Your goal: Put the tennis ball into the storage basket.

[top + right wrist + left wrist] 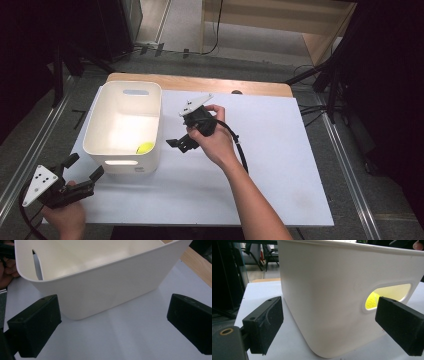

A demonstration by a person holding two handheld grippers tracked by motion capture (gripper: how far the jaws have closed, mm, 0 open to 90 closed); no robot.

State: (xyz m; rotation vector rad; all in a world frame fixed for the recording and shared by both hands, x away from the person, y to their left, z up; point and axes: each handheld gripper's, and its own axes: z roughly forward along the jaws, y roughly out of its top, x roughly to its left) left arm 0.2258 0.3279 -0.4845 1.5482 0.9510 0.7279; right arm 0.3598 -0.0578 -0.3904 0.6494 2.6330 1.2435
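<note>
White sheeting covers a table (280, 165) with a wooden far edge, standing on grey floor between dark stands. On the table's left half sits a white bin (95, 127), a tall plastic tub with rounded corners and a handle slot in each short end. Its long axis runs near to far. Inside, against the near wall toward the right corner, lies a yellow-green ball (145, 147); the left gripper view shows the ball glowing through the near handle slot.

At the near left corner of the table, the left gripper (83, 167) is held low, just short of the bin's near left corner and not touching it. Its jaws are spread wide with nothing between them, pointing far and right at the bin's near wall.

To the right of the bin, the right gripper (178, 144) is held up in the right hand (216, 142), with the forearm reaching in from the near edge. Its jaws also stand wide apart and empty, aimed left at the bin's long right wall, just beside it. Judging by position, the right gripper is the closer one to the ball, which lies left of it, over the rim.
</note>
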